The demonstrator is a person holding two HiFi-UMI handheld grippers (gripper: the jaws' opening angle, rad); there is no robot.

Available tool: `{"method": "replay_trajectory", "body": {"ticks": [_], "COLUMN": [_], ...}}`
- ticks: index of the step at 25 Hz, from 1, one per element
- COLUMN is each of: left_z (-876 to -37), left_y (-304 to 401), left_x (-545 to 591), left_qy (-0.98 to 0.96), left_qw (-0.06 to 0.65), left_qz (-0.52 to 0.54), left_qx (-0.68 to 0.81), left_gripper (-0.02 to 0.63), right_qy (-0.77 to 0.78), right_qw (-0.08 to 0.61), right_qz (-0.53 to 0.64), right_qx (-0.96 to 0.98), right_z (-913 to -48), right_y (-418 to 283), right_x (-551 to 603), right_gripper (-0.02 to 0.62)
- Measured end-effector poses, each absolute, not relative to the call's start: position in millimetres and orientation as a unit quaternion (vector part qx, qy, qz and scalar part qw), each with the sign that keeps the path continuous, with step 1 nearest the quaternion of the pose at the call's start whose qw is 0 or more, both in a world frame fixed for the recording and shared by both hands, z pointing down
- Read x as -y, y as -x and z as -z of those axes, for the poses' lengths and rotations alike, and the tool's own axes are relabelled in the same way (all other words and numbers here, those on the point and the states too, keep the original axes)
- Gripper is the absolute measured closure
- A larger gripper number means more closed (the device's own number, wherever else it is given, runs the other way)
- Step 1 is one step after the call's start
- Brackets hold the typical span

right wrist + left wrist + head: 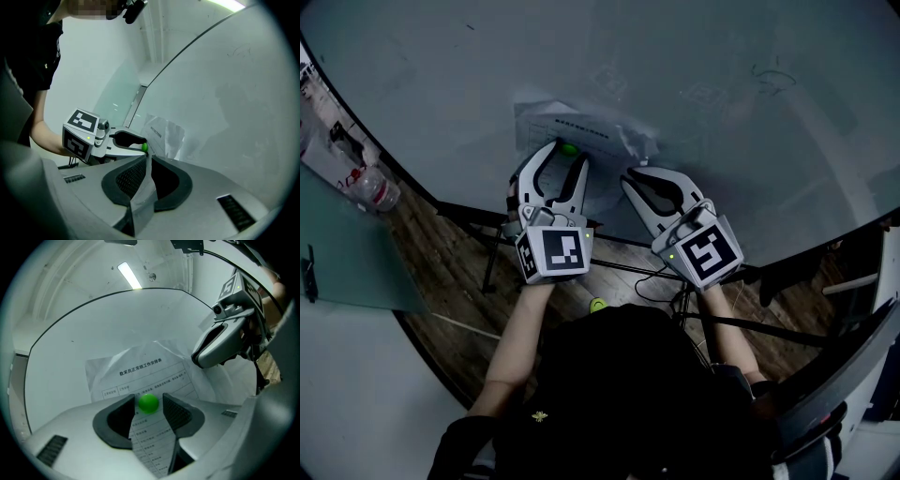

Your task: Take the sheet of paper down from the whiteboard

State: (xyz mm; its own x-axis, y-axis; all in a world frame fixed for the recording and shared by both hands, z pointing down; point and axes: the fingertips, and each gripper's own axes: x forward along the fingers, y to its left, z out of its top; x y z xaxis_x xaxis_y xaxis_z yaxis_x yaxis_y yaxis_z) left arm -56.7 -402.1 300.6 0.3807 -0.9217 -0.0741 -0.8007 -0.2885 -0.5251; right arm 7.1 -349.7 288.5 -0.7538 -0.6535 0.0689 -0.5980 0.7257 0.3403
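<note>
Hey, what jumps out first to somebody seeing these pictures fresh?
A bright green magnet pins a crumpled sheet of paper to the grey whiteboard, and the left gripper straddles that magnet with open jaws. Just to its right, the right gripper pinches the sheet's right edge.

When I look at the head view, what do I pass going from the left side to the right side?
plastic bottle → left hand-held gripper → right hand-held gripper, which pinches the sheet of paper
</note>
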Motion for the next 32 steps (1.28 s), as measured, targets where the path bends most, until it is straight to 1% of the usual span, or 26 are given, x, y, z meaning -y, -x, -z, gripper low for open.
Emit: {"method": "replay_trajectory", "body": {"ticks": [11, 19, 26, 32], "left_z": [-299.2, -298.2, -296.4, -297.3], "left_y": [56.3, 55.6, 55.1, 54.6], "left_x": [400.9, 400.0, 399.1, 399.8], "left_qy": [0.792, 0.794, 0.796, 0.799], "left_qw": [0.254, 0.257, 0.259, 0.257], "left_qz": [0.127, 0.127, 0.126, 0.125], "left_qx": [-0.541, -0.536, -0.533, -0.53], "left_gripper": [0.442, 0.468, 0.469, 0.469], "right_qy": [-0.379, -0.415, -0.453, -0.459], "right_qw": [0.103, 0.121, 0.115, 0.113], "right_qz": [0.189, 0.235, 0.284, 0.268], "right_qx": [0.9, 0.871, 0.837, 0.84], "right_z": [-268.3, -254.0, -231.5, -231.6], "right_y": [-22.1, -26.8, -34.1, -36.8], "right_x": [350.9, 352.2, 347.6, 351.8], "right_gripper": [0.543, 0.465, 0.459, 0.457]}}
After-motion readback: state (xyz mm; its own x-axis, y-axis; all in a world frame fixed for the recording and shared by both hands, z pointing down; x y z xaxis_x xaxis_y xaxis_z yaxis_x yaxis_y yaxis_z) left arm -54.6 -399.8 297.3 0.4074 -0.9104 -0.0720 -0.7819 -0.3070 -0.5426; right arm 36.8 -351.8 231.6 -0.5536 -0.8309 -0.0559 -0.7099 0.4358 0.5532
